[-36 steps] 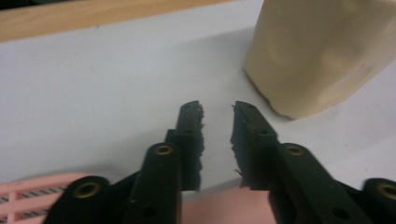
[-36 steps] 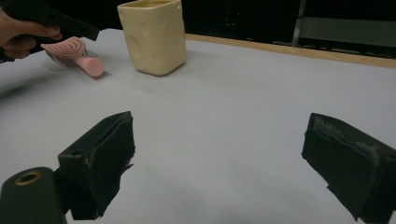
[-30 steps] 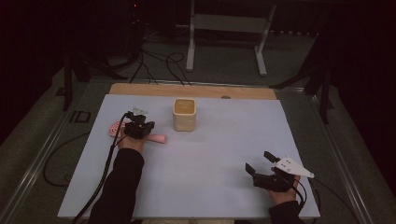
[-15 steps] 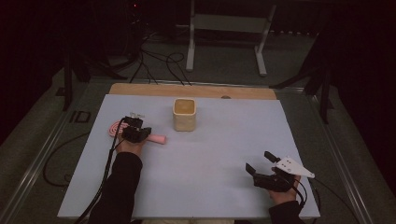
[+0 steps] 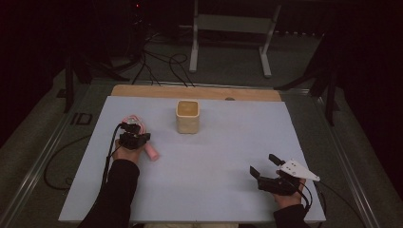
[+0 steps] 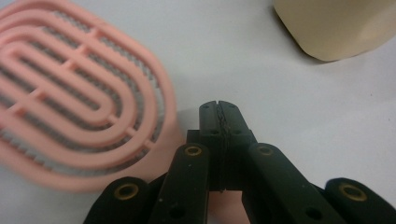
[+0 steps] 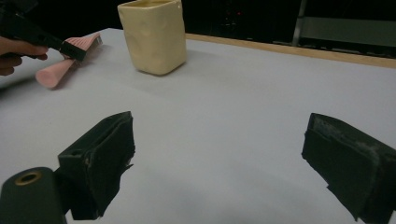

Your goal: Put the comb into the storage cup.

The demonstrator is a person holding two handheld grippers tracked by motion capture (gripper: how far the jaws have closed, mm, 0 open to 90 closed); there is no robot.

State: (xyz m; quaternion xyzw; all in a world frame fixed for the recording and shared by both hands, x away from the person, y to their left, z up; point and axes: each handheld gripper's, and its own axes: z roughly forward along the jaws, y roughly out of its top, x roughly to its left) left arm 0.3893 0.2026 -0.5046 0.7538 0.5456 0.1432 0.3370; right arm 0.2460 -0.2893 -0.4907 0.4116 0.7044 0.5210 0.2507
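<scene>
Reaching for the pink brush (image 5: 151, 153) is the step in hand, judged from the left side of the table.

- Brush: lies flat on the white table sheet (image 5: 228, 190), to the left of the cup and a little nearer the person. Its head (image 6: 79, 102) shows bristles between pink ribs; the handle points away from the head, towards the person's side.
- Left gripper (image 5: 134, 137): low over the brush, left of the cup. In the left gripper view its jaws are pressed together with nothing between them (image 6: 218, 109); the brush head sits just beside the tips, not in them.
- To do this step well (judgement): the jaws must spread before any grip is possible. The narrow handle or neck is the better target, since the broad head looks too wide and flat to pinch. Come down square over the handle, with one jaw on each side, then close. A slanted approach could push the brush along the sheet.
- Cup (image 5: 187, 116): cream, squarish, upright, well apart from both grippers. Nothing visible inside from the high view, though the bottom is dim.
- Right gripper (image 5: 264, 165): well to the right of the cup and nearer the person, jaws spread wide (image 7: 219, 154), holding nothing, bare sheet between them
</scene>
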